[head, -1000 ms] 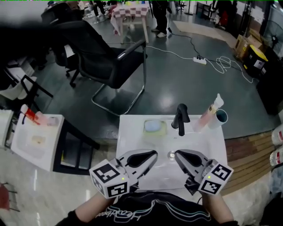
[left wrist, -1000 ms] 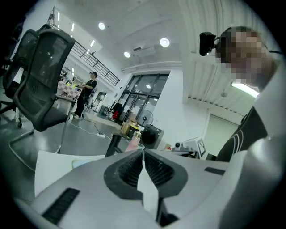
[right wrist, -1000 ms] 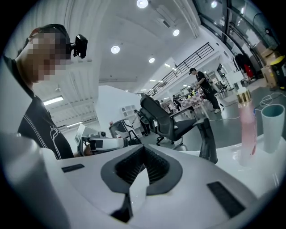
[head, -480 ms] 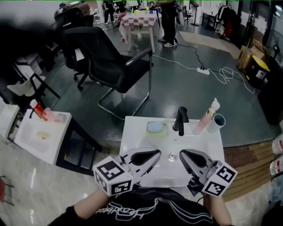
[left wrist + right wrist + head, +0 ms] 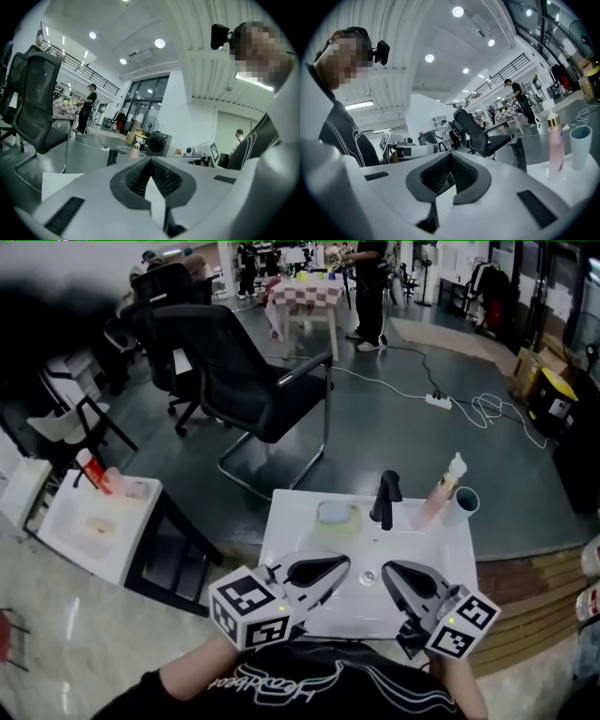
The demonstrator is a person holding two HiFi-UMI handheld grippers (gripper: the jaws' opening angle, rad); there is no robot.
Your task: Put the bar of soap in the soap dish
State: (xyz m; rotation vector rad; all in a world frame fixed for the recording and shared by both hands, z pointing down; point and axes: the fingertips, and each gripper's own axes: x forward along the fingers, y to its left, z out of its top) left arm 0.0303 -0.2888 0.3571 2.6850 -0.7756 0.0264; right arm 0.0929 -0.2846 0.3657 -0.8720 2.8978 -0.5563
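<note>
A pale blue bar of soap (image 5: 334, 513) lies in the yellow-green soap dish (image 5: 351, 524) at the back left of the white basin (image 5: 286, 521), left of the black faucet (image 5: 385, 499). My left gripper (image 5: 346, 562) and my right gripper (image 5: 385, 569) hover side by side over the basin's front, both shut and holding nothing. In the left gripper view the ribbed pads of the left gripper (image 5: 151, 160) meet with nothing between them, and the faucet (image 5: 111, 157) shows beyond. The right gripper (image 5: 451, 155) looks the same in its own view.
A pink pump bottle (image 5: 441, 488) and a pale cup (image 5: 464, 505) stand at the basin's back right, the bottle (image 5: 554, 147) and the cup (image 5: 580, 146) also showing in the right gripper view. The drain (image 5: 367, 576) lies between the grippers. A black chair (image 5: 253, 381) stands behind; a white side table (image 5: 94, 526) sits left.
Both grippers have risen a little together at the basin's front. The head view has shifted, so the sink sits lower in it. The soap and the dish have not moved.
</note>
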